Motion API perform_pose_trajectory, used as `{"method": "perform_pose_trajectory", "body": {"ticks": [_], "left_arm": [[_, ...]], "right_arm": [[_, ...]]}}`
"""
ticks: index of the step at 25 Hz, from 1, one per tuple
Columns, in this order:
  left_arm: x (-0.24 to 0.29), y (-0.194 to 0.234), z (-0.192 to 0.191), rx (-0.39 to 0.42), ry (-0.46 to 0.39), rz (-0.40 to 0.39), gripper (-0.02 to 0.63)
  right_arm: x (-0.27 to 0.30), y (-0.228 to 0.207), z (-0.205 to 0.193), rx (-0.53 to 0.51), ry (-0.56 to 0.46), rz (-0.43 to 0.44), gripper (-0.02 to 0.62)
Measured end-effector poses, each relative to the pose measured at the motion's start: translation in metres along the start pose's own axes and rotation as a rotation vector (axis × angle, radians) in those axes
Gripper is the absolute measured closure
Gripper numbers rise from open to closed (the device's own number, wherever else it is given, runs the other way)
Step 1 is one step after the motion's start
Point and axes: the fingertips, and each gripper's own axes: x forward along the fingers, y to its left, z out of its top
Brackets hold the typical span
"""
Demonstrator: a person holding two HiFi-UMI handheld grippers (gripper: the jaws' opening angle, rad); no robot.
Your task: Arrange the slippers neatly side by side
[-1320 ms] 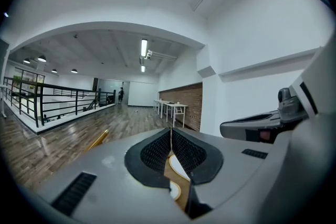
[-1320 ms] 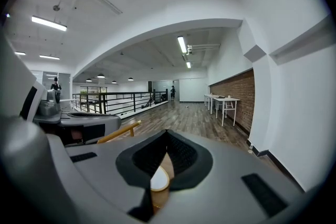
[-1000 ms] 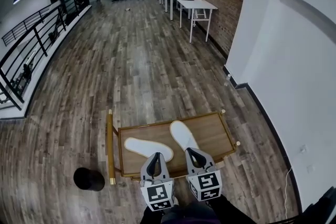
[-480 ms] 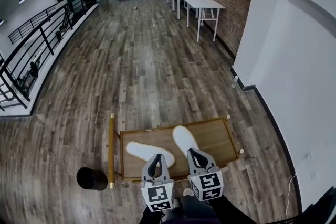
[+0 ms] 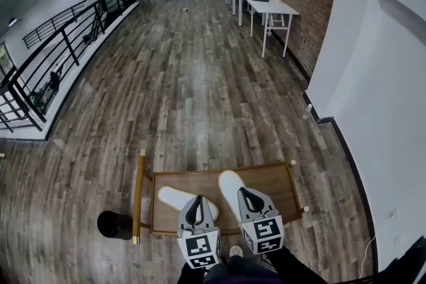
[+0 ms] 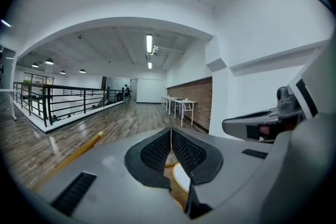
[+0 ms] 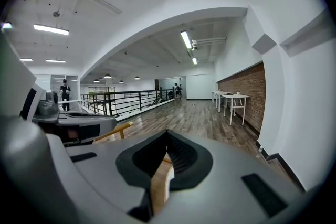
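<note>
Left gripper [image 5: 195, 201], right gripper [image 5: 245, 195]: both clenched, empty. On wooden table [image 5: 219, 170], left slipper [image 5: 172, 196] lies askew, right slipper [image 5: 229, 183] straighter. Open jaws first, pivot askew one parallel (gently, by its end).

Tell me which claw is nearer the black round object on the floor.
Left. The left claw hangs over the table's near edge, just right of the black round object. The right claw is farther right again, on the left claw's far side.
</note>
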Motion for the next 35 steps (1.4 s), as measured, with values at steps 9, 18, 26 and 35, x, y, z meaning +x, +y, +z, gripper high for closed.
{"method": "perform_pose_trajectory", "body": {"ticks": [9, 18, 26, 35], "left_arm": [[0.014, -0.009, 0.0, 0.019, 0.017, -0.006, 0.595], [0.029, 0.002, -0.002, 0.03, 0.04, -0.029, 0.595], [0.033, 0.017, -0.03, 0.006, 0.099, -0.035, 0.595], [0.036, 0.037, -0.044, -0.013, 0.131, -0.01, 0.595]], "right_arm": [[0.006, -0.012, -0.014, 0.018, 0.035, 0.009, 0.597], [0.036, -0.017, -0.019, 0.127, 0.057, 0.089, 0.597], [0.064, -0.037, -0.045, 0.195, 0.137, 0.083, 0.597], [0.106, -0.046, -0.101, 0.189, 0.443, 0.245, 0.479]]}}
